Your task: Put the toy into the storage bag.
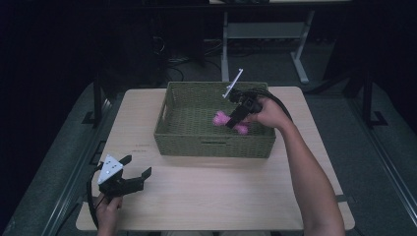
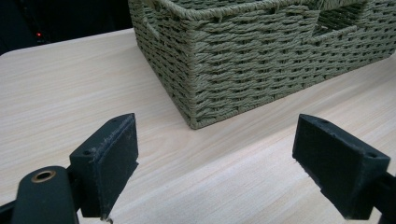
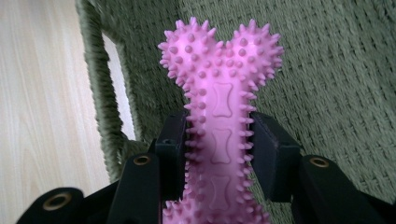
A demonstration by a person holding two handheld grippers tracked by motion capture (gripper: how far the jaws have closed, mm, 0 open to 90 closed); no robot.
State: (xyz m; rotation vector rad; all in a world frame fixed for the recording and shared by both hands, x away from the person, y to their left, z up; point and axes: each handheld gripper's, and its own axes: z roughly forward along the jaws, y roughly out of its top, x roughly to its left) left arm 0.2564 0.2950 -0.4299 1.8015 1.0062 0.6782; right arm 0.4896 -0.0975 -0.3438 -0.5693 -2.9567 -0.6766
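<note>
Over the basket's three-o'clock half, the pink spiked bone toy [image 3: 219,116] sits pinched at its shaft by the right gripper [image 1: 239,112], inside the woven basket [image 1: 211,143]. Whether it is going in or coming out, I cannot tell. At seven o'clock on the tabletop [image 1: 221,191], the left gripper [image 1: 129,173] hovers, jaws spread, empty.

bone toy [image 1: 227,122] in basket [image 1: 212,145], mid-table [image 1: 206,191].

A pale wood-grain table [image 1: 221,191] carries a green woven basket [image 1: 214,143] toward its far edge.
</note>
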